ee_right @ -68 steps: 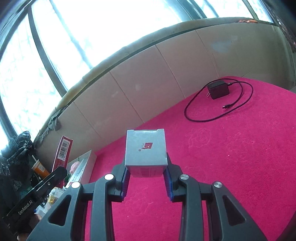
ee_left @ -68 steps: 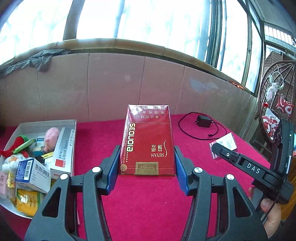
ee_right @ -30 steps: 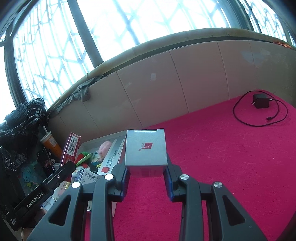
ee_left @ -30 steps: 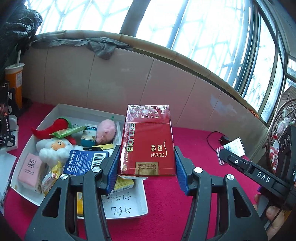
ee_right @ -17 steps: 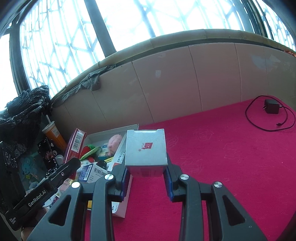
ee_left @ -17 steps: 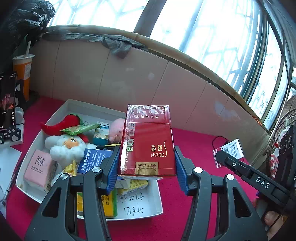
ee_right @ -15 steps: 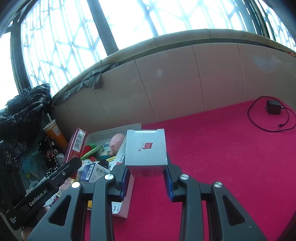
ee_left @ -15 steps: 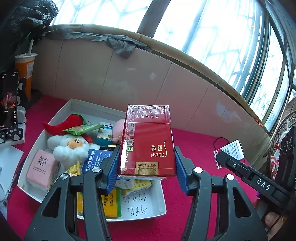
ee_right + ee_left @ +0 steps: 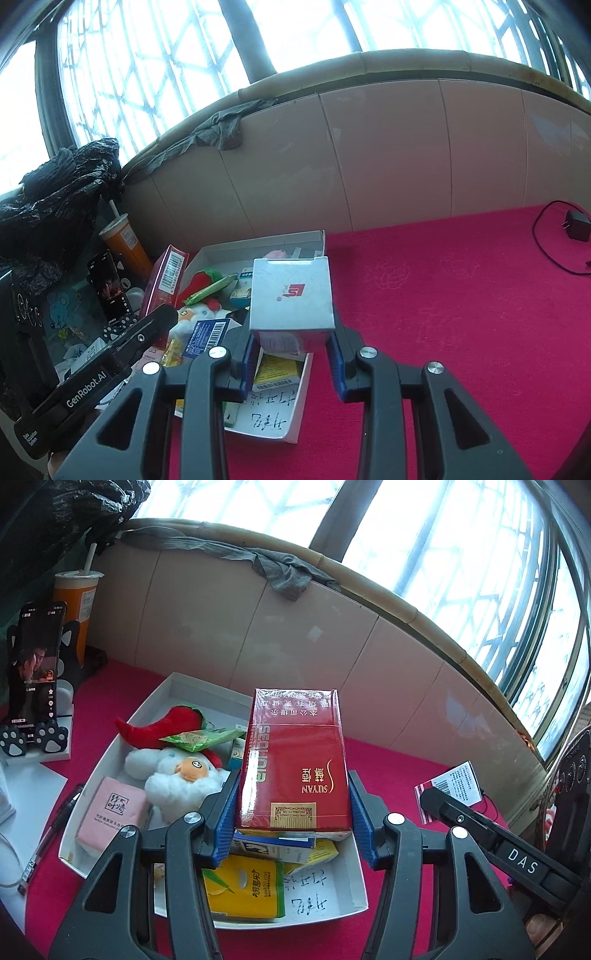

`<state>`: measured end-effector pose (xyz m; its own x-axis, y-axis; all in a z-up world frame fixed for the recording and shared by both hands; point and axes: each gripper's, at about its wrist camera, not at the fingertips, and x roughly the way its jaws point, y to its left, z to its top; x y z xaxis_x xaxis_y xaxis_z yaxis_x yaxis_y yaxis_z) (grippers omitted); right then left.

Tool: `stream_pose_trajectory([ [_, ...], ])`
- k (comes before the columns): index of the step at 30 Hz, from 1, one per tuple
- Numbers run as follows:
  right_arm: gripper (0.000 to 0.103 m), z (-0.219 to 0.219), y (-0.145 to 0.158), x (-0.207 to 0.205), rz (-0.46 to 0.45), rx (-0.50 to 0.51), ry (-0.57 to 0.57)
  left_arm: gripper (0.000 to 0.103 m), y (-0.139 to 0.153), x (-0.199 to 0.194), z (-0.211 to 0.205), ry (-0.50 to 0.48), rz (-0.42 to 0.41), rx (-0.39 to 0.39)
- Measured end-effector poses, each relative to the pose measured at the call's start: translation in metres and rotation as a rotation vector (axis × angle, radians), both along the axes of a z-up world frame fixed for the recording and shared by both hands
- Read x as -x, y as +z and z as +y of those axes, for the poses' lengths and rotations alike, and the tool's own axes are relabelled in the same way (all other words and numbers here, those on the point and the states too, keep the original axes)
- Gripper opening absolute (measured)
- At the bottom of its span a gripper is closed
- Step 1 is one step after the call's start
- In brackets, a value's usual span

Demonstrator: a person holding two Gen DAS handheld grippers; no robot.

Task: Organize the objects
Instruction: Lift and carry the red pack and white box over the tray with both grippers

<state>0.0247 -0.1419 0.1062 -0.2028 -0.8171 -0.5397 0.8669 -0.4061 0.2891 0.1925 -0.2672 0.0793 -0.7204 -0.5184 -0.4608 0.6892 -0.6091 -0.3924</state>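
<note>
My left gripper [image 9: 293, 818] is shut on a red cigarette carton [image 9: 293, 760] and holds it above the right part of a white cardboard box [image 9: 192, 686]. The box holds a Santa plush [image 9: 177, 771], a pink tissue pack [image 9: 110, 808], a yellow tissue pack [image 9: 247, 890] and several small boxes. My right gripper [image 9: 293, 354] is shut on a silver box with a red logo [image 9: 291, 297], held over the right edge of the same white box [image 9: 258, 243]. The carton also shows in the right wrist view [image 9: 166, 277].
A phone on a paw stand [image 9: 35, 672] and an orange drink cup [image 9: 75, 605] stand left of the box. A pen [image 9: 48, 834] and white paper lie at the left. A black charger with cable [image 9: 576, 225] lies on the red cloth at the right. A beige wall runs behind.
Both grippers have swung left toward the white box and moved closer over it, still holding their boxes. The phone and cup have come into view.
</note>
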Motion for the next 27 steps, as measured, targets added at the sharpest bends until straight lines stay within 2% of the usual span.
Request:
stream_pose_trajectory([
  [18, 0.032, -0.039, -0.006, -0.022, 0.000, -0.042, 0.060, 0.054, -0.010, -0.009, -0.026, 0.041, -0.012, -0.032],
  [27, 0.032, -0.063, -0.009, -0.016, -0.010, -0.055, 0.049, 0.054, -0.008, -0.009, -0.070, 0.097, -0.063, -0.054],
])
